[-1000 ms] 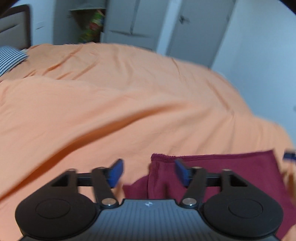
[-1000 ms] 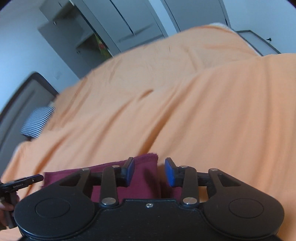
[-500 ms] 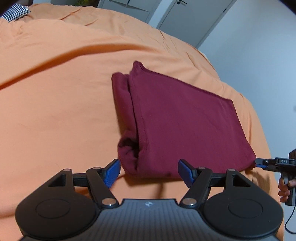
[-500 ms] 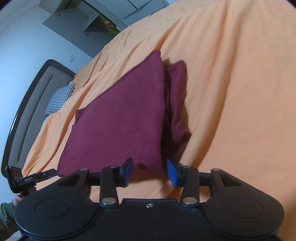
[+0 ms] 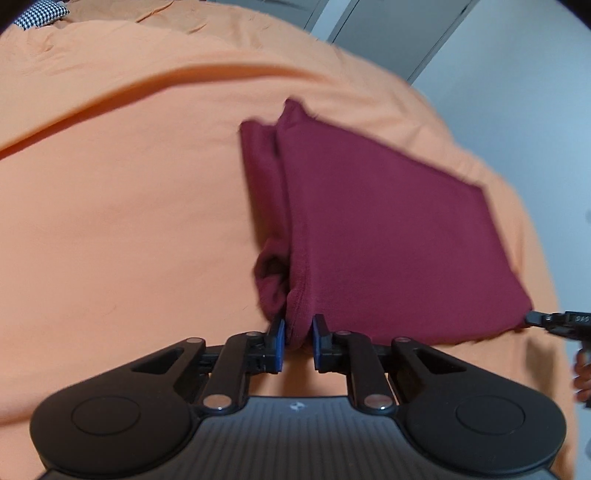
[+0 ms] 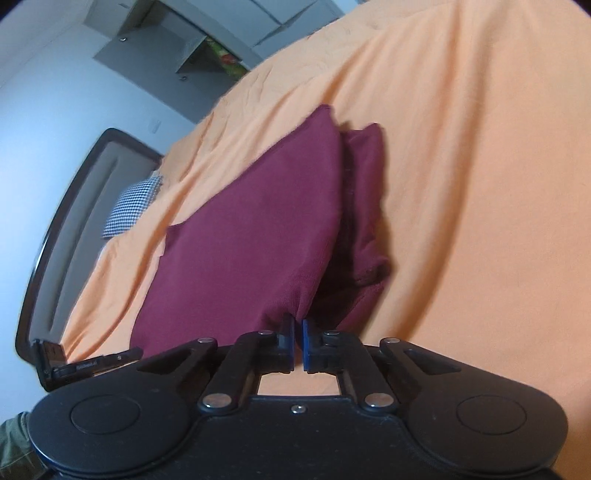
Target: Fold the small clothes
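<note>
Orange bedsheet (image 5: 129, 221) fills the left wrist view, grey doors at the upper right and a checked pillow (image 5: 40, 16) at the upper left. A folded maroon garment (image 5: 388, 229) lies centre-right; the left gripper (image 5: 298, 341) has just closed and pinches its near corner. The right gripper (image 5: 554, 323) shows at the right edge.

Right wrist view: a dark headboard (image 6: 74, 229) and a shelf unit (image 6: 192, 48) appear on the left. The right gripper has just closed on the garment's near corner.

Black tool (image 5: 298, 341) with blue pads (image 5: 277, 341), silver screws.
</note>
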`<state>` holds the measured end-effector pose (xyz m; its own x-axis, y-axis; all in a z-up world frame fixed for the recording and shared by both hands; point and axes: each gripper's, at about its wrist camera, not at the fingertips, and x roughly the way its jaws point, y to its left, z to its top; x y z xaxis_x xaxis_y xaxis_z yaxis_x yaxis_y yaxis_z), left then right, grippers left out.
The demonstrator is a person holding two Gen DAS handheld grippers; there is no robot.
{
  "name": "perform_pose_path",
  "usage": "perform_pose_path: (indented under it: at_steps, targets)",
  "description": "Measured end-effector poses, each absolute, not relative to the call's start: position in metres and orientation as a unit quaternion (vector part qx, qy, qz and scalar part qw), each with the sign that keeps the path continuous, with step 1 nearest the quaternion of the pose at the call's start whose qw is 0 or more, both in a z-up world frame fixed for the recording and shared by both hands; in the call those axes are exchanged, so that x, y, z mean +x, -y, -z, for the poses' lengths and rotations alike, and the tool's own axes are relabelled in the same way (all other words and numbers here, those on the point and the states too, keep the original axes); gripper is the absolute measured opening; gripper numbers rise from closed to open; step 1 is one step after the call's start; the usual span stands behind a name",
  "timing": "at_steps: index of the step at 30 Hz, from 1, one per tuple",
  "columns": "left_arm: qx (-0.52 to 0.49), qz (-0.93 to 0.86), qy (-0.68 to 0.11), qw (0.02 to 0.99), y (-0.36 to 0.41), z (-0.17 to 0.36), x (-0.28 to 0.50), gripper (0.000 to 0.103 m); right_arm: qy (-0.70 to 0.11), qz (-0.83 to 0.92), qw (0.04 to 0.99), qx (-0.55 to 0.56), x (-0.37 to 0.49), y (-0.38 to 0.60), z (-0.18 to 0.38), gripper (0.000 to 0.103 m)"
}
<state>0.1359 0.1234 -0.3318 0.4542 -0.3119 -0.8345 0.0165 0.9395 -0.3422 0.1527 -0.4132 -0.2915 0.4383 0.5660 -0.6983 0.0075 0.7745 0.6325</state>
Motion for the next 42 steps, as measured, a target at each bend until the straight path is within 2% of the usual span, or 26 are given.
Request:
perform_pose_path:
  at_steps: [4, 6, 8, 10, 12, 18, 25, 35, 39, 40, 42]
  targets:
    - [-0.126, 0.096, -0.518, 0.84, -0.117, 0.333, 0.137, 0.017, -0.538, -0.149, 0.792, 0.246, 0.149, 0.409, 0.305, 0.004]
    - [-0.128, 0.092, -0.518, 0.841, -0.118, 0.328, 0.136, 0.03, -0.53, -0.147, 0.795, 0.258, 0.147, 0.41, 0.299, 0.018]
    - [-0.124, 0.085, -0.513, 0.845, -0.119, 0.32, 0.134, 0.035, -0.516, -0.137, 0.805, 0.261, 0.144, 0.411, 0.291, 0.026]
    - [-0.12, 0.082, -0.507, 0.849, -0.119, 0.313, 0.131, 0.035, -0.496, -0.124, 0.823, 0.246, 0.14, 0.409, 0.276, 0.03]
    - [-0.12, 0.079, -0.499, 0.855, -0.119, 0.304, 0.128, 0.035, -0.47, -0.125, 0.844, 0.227, 0.138, 0.402, 0.258, 0.039]
    - [-0.124, 0.085, -0.46, 0.875, -0.109, 0.278, 0.13, 0.041, -0.428, -0.195, 0.865, 0.178, 0.15, 0.354, 0.233, 0.044]
    - [-0.117, 0.129, -0.456, 0.873, -0.074, 0.282, 0.153, 0.047, -0.465, -0.197, 0.851, 0.147, 0.162, 0.32, 0.267, 0.045]
    - [-0.074, 0.13, -0.496, 0.856, -0.064, 0.318, 0.171, 0.047, -0.489, -0.116, 0.855, 0.129, 0.139, 0.37, 0.28, 0.047]
    - [-0.072, 0.119, -0.495, 0.858, -0.07, 0.314, 0.168, 0.046, -0.478, -0.085, 0.863, 0.139, 0.129, 0.39, 0.269, 0.049]
    - [-0.071, 0.125, -0.484, 0.863, -0.068, 0.308, 0.167, 0.049, -0.466, -0.087, 0.869, 0.144, 0.127, 0.391, 0.262, 0.05]
    - [-0.073, 0.141, -0.463, 0.872, -0.062, 0.297, 0.172, 0.063, -0.44, -0.1, 0.88, 0.148, 0.129, 0.386, 0.248, 0.055]
